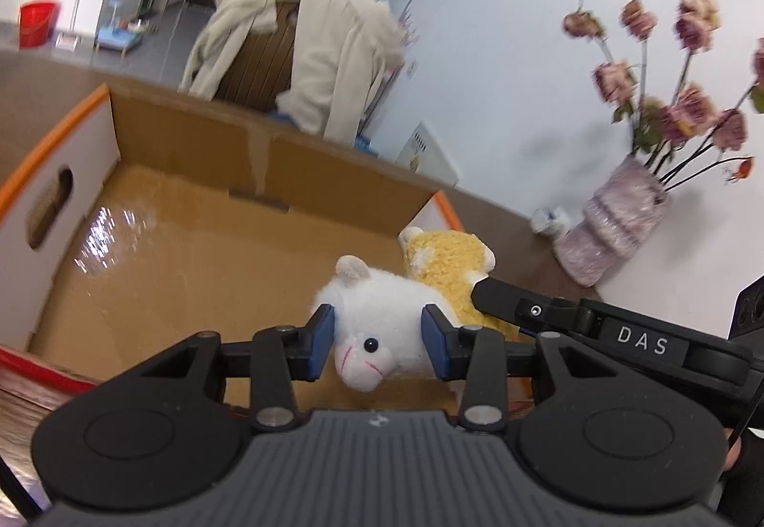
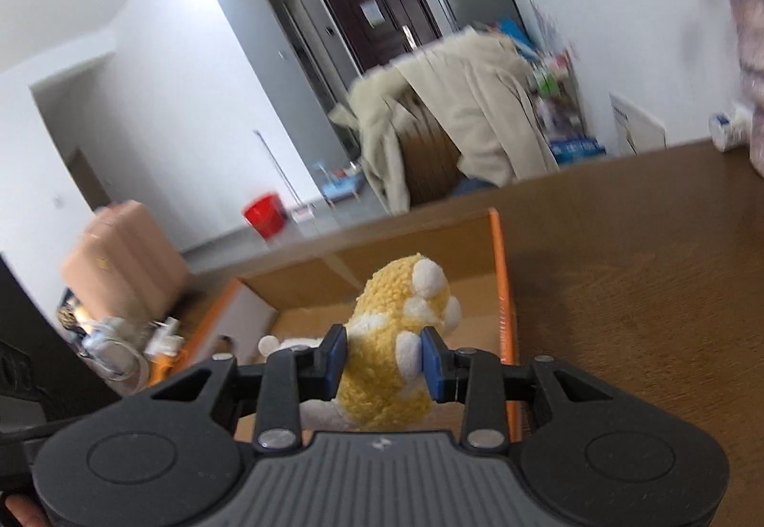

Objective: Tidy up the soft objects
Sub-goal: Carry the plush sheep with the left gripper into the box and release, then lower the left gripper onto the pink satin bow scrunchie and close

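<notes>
My left gripper (image 1: 377, 338) is shut on a white plush animal (image 1: 382, 321) with a pink snout, held over the open cardboard box (image 1: 191, 259). My right gripper (image 2: 382, 360) is shut on a yellow plush toy (image 2: 396, 336) with white paws, held over the same box (image 2: 504, 288) near its right orange-edged wall. In the left wrist view the yellow plush (image 1: 453, 269) shows just behind the white one, with the right gripper's black finger (image 1: 515, 298) against it. A bit of the white plush (image 2: 286, 343) shows low in the right wrist view.
The box stands on a brown wooden table (image 2: 644, 288). A pink vase of dried flowers (image 1: 616, 221) stands at the table's right by the white wall. A chair draped with a beige coat (image 1: 310, 49) stands beyond the table. A red bucket (image 2: 265, 214) is on the floor.
</notes>
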{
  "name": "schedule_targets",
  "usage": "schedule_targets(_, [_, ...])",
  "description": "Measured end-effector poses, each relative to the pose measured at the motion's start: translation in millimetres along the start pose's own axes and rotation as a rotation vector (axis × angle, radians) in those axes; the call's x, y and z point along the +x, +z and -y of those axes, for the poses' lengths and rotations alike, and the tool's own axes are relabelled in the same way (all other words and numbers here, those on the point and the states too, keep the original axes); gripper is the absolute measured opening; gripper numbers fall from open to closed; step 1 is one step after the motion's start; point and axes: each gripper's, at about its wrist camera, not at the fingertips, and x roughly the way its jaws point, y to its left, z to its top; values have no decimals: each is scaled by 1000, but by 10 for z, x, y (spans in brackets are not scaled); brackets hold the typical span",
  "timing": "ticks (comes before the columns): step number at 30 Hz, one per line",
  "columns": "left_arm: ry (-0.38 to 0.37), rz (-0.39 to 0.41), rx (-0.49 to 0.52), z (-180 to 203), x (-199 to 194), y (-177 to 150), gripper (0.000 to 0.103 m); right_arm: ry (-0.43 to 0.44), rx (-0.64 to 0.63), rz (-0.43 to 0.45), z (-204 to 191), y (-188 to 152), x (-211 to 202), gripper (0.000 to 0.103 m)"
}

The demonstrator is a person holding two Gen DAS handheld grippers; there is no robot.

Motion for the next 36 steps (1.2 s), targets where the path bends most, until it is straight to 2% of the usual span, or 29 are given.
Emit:
schedule_targets(5, [-23, -76, 37, 22, 128, -44, 40, -56, -41, -29, 49, -71, 159, 35])
schedule_targets(7, [-42, -79, 51, 37, 135, -49, 40, -63, -58, -40, 40, -125, 175, 37])
schedule_targets(10, [-28, -82, 62, 54, 131, -55, 42, -101, -90, -37, -2, -194, 175, 39])
schedule_targets(13, [-30, -68, 50, 41, -43, -18, 45, -133, -103, -15, -41, -201, 103, 39])
schedule_targets(16, [-23, -9, 70, 67, -366, 76, 55, -136, -112, 24, -112, -128, -87, 41])
schedule_targets(17, [-16, 16, 79, 63, -504, 106, 63, -138, -122, 41, -155, -98, -171, 45])
schedule_targets(19, [12, 68, 109, 66, -769, 169, 67, -140, -144, 72, -254, -30, -351, 50])
schedule_targets(21, [65, 120, 145, 56, -1042, 210, 71, -141, -178, 97, -376, 10, -543, 55])
schedule_targets(25, [178, 207, 192, -7, -1525, 223, 85, -177, -252, 152, -653, -12, -886, 77])
schedule_targets(27, [256, 253, 218, -21, -1718, 183, 89, -203, -283, 192, -779, -65, -1043, 84])
schedule_targets(29, [327, 307, 257, 4, -1844, 121, 96, -227, -312, 243, -898, -124, -1186, 89])
schedule_targets(30, [361, 344, 276, 12, -1923, 77, 97, -237, -327, 269, -957, -156, -1251, 90])
schedule_targets(31, [378, 373, 295, 32, -1976, 44, 97, -246, -342, 299, -1011, -198, -1314, 95])
schedule_targets(34, [385, 435, 311, 60, -2142, -58, 100, -244, -383, 447, -1156, -385, -1506, 103])
schedule_targets(36, [381, 465, 306, 78, -2228, -115, 101, -245, -402, 514, -1235, -512, -1597, 103])
